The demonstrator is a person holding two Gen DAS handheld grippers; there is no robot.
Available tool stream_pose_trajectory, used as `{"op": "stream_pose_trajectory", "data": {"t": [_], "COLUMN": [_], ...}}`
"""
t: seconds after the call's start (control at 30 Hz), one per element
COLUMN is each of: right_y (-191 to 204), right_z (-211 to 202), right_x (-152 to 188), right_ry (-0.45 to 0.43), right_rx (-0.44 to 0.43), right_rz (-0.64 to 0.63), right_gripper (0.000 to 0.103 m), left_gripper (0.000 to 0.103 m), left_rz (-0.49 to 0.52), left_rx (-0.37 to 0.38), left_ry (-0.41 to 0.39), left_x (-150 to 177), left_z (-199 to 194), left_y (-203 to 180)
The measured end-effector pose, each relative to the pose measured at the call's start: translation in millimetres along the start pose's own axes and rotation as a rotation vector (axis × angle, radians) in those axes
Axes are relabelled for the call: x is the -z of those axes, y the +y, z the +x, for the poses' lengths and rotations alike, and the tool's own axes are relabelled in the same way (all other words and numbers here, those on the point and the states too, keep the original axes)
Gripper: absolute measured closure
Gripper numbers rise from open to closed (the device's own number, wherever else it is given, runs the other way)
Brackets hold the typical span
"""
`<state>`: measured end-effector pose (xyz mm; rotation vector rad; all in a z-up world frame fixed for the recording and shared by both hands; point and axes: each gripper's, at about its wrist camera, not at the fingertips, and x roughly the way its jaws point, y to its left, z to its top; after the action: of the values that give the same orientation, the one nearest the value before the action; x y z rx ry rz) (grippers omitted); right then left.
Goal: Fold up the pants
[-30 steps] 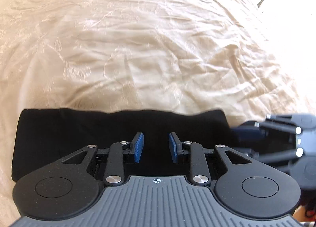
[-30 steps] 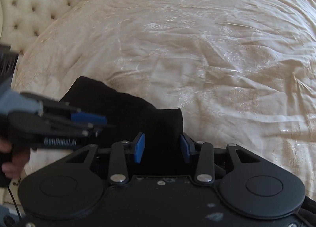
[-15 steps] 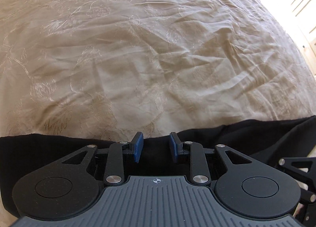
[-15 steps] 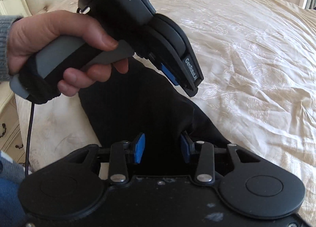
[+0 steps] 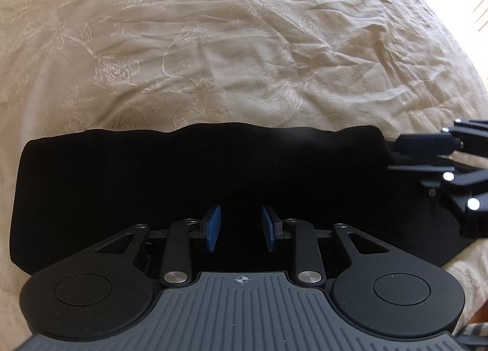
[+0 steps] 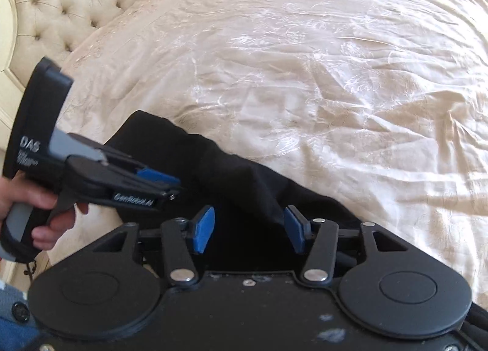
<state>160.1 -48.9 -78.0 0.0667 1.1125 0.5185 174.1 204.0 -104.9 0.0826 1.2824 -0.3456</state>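
The black pants lie folded into a long flat band on the cream bedspread. My left gripper hovers over the band's near edge, jaws apart with nothing between the blue pads. In the right wrist view the pants run from the left back towards me. My right gripper is open over the cloth, not closed on it. The left gripper shows there at the left, held by a hand, low over the pants. The right gripper also shows at the left wrist view's right edge.
The embroidered cream bedspread covers the bed all around the pants. A tufted cream headboard stands at the far left in the right wrist view. Bright window light falls at the upper right of the left wrist view.
The left gripper came down from above the pants and now sits low over them. The whole folded band is back in the left wrist view. Both jaws stayed open.
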Motion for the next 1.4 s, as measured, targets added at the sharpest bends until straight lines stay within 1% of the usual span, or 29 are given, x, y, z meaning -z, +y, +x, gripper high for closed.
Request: {"op": "stream_pose_trajectory", "data": {"t": [0.1, 0.13, 0.17, 0.27, 0.3, 0.37, 0.47, 0.53, 0.57, 0.6, 0.63, 0.67, 0.7, 0.77, 0.83, 0.87, 0.9, 0.93, 1.03, 1.1, 1.17, 1.2, 1.23, 1.27, 1.33, 1.4], "right_y": [-7.9, -10.0, -12.7, -16.4, -15.4, -12.5, -13.4, -18.7, -21.9, -24.9, -28.3, -31.3, -36.9, -44.1, -42.8, -39.1, -38.5, -37.8, -35.1, -33.5, -34.7, -35.6, -35.3, -32.1, -25.1, -31.9], "right_z": [8.6, 12.3, 17.4, 41.6, 47.2, 53.8, 59.4, 59.8, 56.7, 52.3, 46.4, 42.3, 43.2, 39.5, 33.5, 31.6, 31.5, 31.9, 38.4, 45.1, 53.3, 56.0, 59.2, 60.0, 60.8, 74.1], "right_x": [-9.6, -11.9, -13.5, -12.1, -10.0, -7.7, -14.1, -22.3, -28.0, -33.5, -38.7, -43.2, -51.0, -57.9, -59.4, -57.8, -55.6, -52.6, -41.2, -36.7, -36.7, -38.1, -40.4, -44.0, -51.1, -56.6], "right_ry": [0.017, 0.031, 0.057, 0.213, 0.244, 0.254, 0.210, 0.135, 0.065, -0.019, -0.100, -0.156, -0.181, -0.177, -0.160, -0.129, -0.092, -0.056, 0.025, 0.041, 0.050, 0.050, 0.058, 0.060, 0.040, 0.047], "right_rx": [-0.014, -0.029, -0.054, -0.173, -0.196, -0.235, -0.286, -0.294, -0.271, -0.241, -0.202, -0.168, -0.139, -0.137, -0.148, -0.149, -0.160, -0.177, -0.201, -0.197, -0.202, -0.200, -0.202, -0.184, -0.080, -0.023], "right_rz": [-0.013, -0.018, -0.014, 0.021, 0.019, 0.016, 0.077, 0.150, 0.181, 0.204, 0.230, 0.251, 0.276, 0.311, 0.282, 0.245, 0.215, 0.194, 0.163, 0.161, 0.185, 0.197, 0.197, 0.166, 0.097, 0.119], "right_gripper": [0.047, 0.043, 0.041, 0.039, 0.038, 0.038, 0.038, 0.038, 0.038, 0.040, 0.041, 0.040, 0.040, 0.042, 0.044, 0.044, 0.047, 0.053, 0.067, 0.069, 0.073, 0.079, 0.098, 0.097, 0.098, 0.098], "left_gripper": [0.075, 0.075, 0.075, 0.075, 0.075, 0.075, 0.074, 0.074, 0.074, 0.074, 0.074, 0.074, 0.074, 0.074, 0.074, 0.074, 0.074, 0.074, 0.074, 0.074, 0.074, 0.074, 0.074, 0.074, 0.074, 0.074], "left_rz": [0.016, 0.016, 0.015, 0.000, -0.007, -0.015, -0.022, -0.027, -0.029, -0.033, -0.038, -0.041, -0.041, -0.040, -0.038, -0.036, -0.034, -0.033, -0.031, -0.026, -0.013, -0.005, 0.001, 0.007, 0.019, 0.033], "left_rx": [-0.011, -0.012, -0.015, -0.027, -0.024, -0.020, -0.016, -0.015, -0.014, -0.015, -0.015, -0.016, -0.018, -0.022, -0.028, -0.032, -0.035, -0.037, -0.039, -0.040, -0.047, -0.050, -0.051, -0.048, -0.046, -0.054], "left_ry": [0.019, 0.026, 0.032, 0.056, 0.057, 0.055, 0.057, 0.060, 0.061, 0.063, 0.063, 0.064, 0.064, 0.062, 0.050, 0.043, 0.034, 0.028, 0.016, 0.009, 0.001, -0.007, -0.014, -0.016, -0.009, 0.013], "left_x": [8.4, 11.0, 12.8, 18.9, 20.5, 21.2, 19.8, 19.1, 18.5, 18.1, 17.0, 16.8, 16.1, 14.8, 12.9, 12.6, 12.7, 12.4, 11.7, 11.7, 13.0, 12.9, 13.8, 13.6, 14.3, 17.7], "left_z": [2.6, 4.0, 5.5, 13.3, 15.1, 16.5, 17.9, 18.0, 17.8, 17.7, 17.6, 17.1, 16.5, 14.1, 10.7, 8.8, 6.2, 4.6, 0.8, -1.3, -3.9, -5.2, -6.1, -6.1, -2.5, 4.5], "left_y": [2.2, 3.4, 4.2, 8.5, 10.1, 12.1, 13.9, 15.5, 16.0, 16.3, 16.5, 16.5, 16.3, 15.6, 13.2, 13.0, 12.3, 12.2, 11.9, 12.7, 11.1, 10.1, 8.1, 6.8, 4.8, 5.6]}}
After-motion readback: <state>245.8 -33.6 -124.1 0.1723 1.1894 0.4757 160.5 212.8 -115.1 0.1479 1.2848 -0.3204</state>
